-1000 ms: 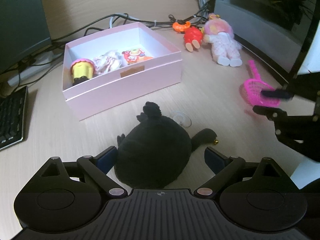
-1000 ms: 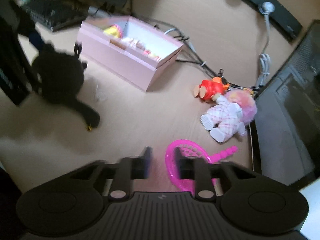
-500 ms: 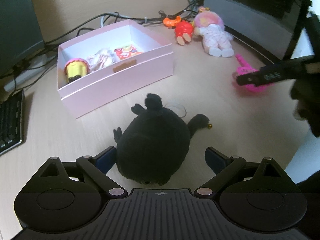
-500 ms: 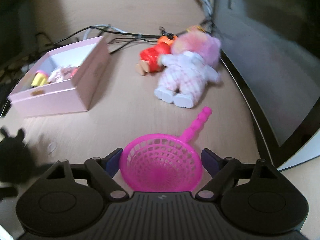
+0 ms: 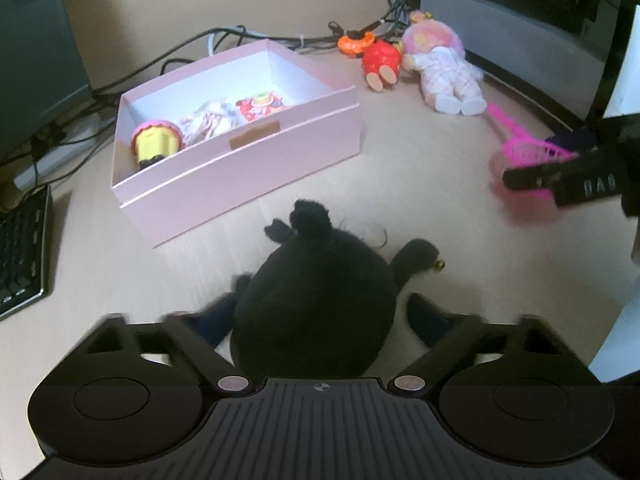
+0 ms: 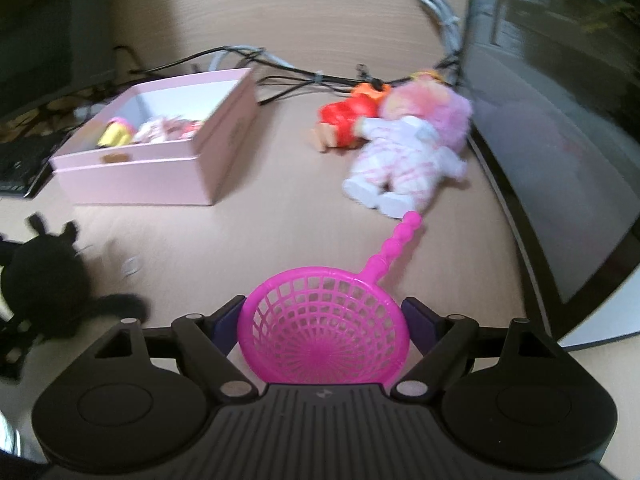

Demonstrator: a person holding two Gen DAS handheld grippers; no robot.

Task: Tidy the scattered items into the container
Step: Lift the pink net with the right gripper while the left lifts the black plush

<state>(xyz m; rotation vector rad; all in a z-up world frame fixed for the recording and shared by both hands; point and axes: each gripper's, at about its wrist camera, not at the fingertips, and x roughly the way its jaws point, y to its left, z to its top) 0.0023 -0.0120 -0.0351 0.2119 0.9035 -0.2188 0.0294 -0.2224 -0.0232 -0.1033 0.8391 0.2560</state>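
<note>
A black plush toy (image 5: 316, 304) lies on the desk between the fingers of my left gripper (image 5: 320, 316), which is open and straddles its body. The hoop of a pink toy net (image 6: 324, 324) sits between the fingers of my right gripper (image 6: 324, 316), also open; its handle points toward the dolls. The left wrist view shows the net (image 5: 528, 152) under the right gripper (image 5: 560, 172). The pink box (image 5: 240, 168) (image 6: 132, 180) holds a yellow cupcake toy (image 5: 154, 146) and two small toys. A red doll (image 5: 382, 60) and a pink-haired doll (image 5: 444, 72) lie beyond it.
A keyboard (image 5: 20, 256) lies at the left edge. Cables (image 5: 240, 36) run behind the box. A large dark monitor (image 6: 560, 120) lines the right side, close to the dolls. A small clear ring (image 5: 360, 232) rests just past the plush.
My right gripper swung round from beside the net, opened wide and closed in around its hoop. My left gripper tilted and drew slightly nearer around the black plush.
</note>
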